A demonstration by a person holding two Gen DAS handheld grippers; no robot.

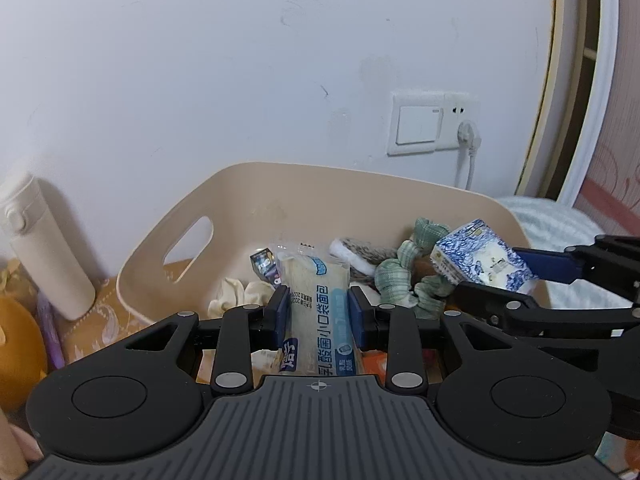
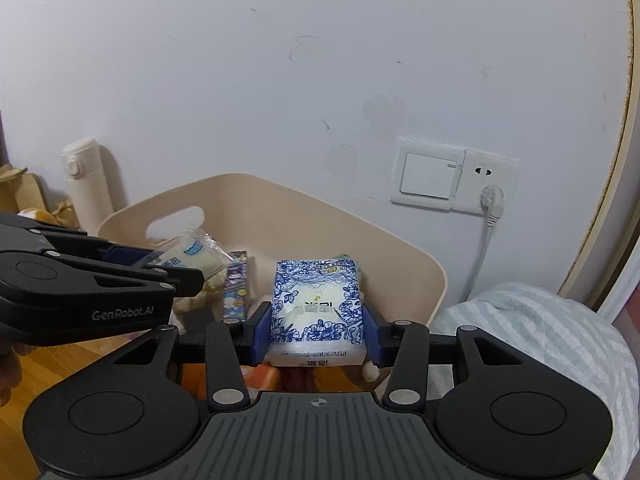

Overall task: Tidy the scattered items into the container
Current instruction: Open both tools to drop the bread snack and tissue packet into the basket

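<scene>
Both tools level over the basket [image 1: 256, 188] — left tool [image 1: 318, 312] clamps bread packet [image 1: 316, 304], right tool [image 2: 318, 330] clamps tissue pack [image 2: 318, 308].

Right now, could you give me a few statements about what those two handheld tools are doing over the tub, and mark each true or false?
1. The left gripper has its jaws shut on a clear plastic bread packet with blue print. True.
2. The right gripper is open and holds nothing. False: it grips a blue-and-white floral tissue pack.
3. The beige plastic tub with a cut-out handle has nothing inside. False: green knitted cloth and other small items lie in it.
4. A white plug sits in the wall socket behind the tub. True.
5. A cream flask stands inside the tub. False: it stands outside, by the wall.
</scene>
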